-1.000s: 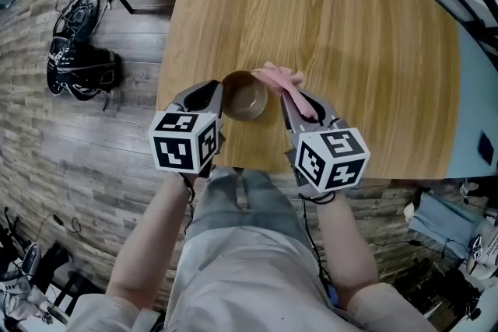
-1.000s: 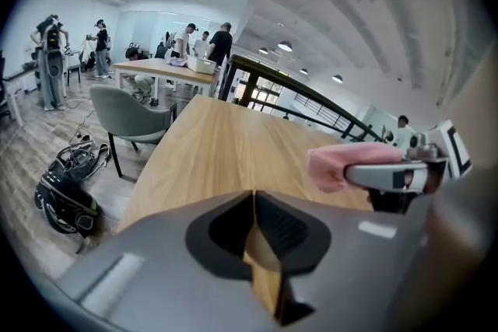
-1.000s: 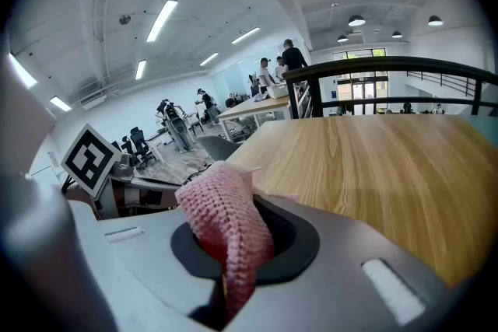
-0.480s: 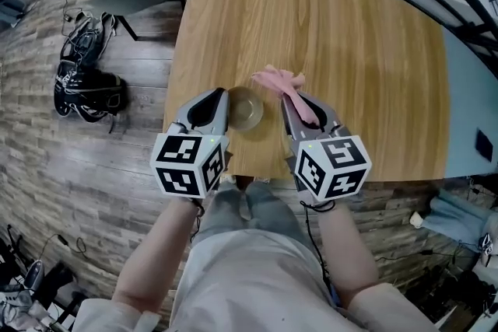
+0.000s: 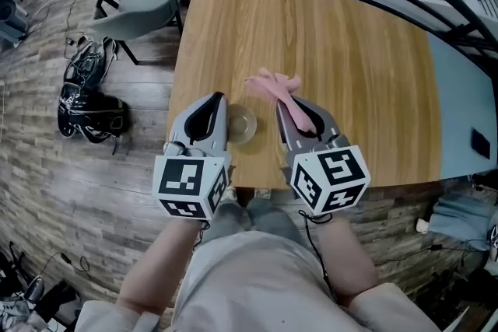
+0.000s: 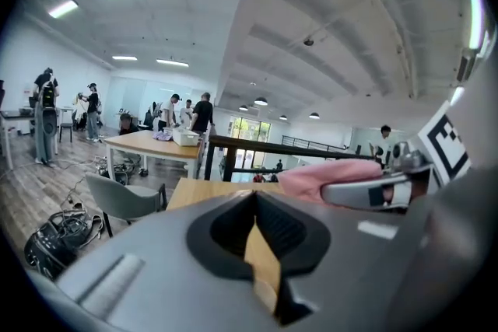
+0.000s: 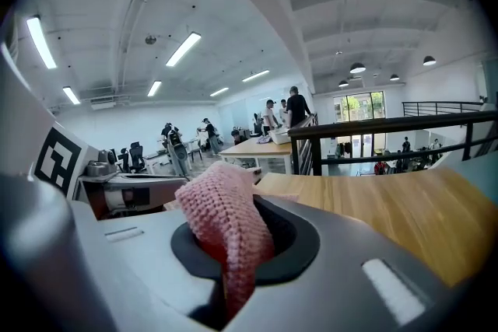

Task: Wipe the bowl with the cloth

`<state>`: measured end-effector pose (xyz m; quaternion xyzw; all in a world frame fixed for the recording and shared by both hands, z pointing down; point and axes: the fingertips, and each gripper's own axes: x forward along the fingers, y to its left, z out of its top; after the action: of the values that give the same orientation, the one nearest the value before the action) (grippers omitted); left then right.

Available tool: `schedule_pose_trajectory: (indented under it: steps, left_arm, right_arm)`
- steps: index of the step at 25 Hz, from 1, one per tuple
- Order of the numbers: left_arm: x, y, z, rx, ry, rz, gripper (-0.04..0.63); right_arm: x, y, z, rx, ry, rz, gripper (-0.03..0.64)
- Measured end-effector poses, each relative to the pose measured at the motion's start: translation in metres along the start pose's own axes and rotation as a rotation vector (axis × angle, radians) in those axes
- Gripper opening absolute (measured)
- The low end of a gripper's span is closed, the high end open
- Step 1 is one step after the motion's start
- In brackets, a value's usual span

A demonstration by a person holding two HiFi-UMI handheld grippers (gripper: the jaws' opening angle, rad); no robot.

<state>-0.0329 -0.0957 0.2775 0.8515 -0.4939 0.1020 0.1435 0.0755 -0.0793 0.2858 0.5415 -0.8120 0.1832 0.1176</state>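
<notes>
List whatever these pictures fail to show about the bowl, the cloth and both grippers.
- Small round bowl: head view, too small to judge clean or dirty; left side behind the left gripper; neither gripper view shows it.
- Pink knitted cloth: right gripper view, pinched end buried in the jaws of the right gripper.
- Tan sliver below the left gripper's shut jaws: wooden table or something else, unclear.

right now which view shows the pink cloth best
The right gripper view: the cloth fills the middle, its knit plain, pinched in the right gripper. The head view shows it small; the left gripper view only a pink edge.
</notes>
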Motion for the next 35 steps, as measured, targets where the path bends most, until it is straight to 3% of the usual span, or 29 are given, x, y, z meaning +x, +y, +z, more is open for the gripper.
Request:
schedule_pose_trajectory:
  steps: [13,22,35]
  left_arm:
    - [-0.039,-0.03,0.061,0.135,-0.137,-0.018,0.002]
    - [-0.054,-0.038,0.072,0.104,-0.146,-0.027,0.002]
    - [-0.074,-0.034,0.043,0.125,-0.149,0.019,0.002]
  right_arm:
    - [-0.055,0.013,0.07,-0.087,-0.134,-0.019,0.026]
    - [-0.069,0.028,0.071,-0.114,-0.167,-0.012,0.026]
    - [-0.085,0.044,0.05,-0.143,-0.208,-0.039,0.028]
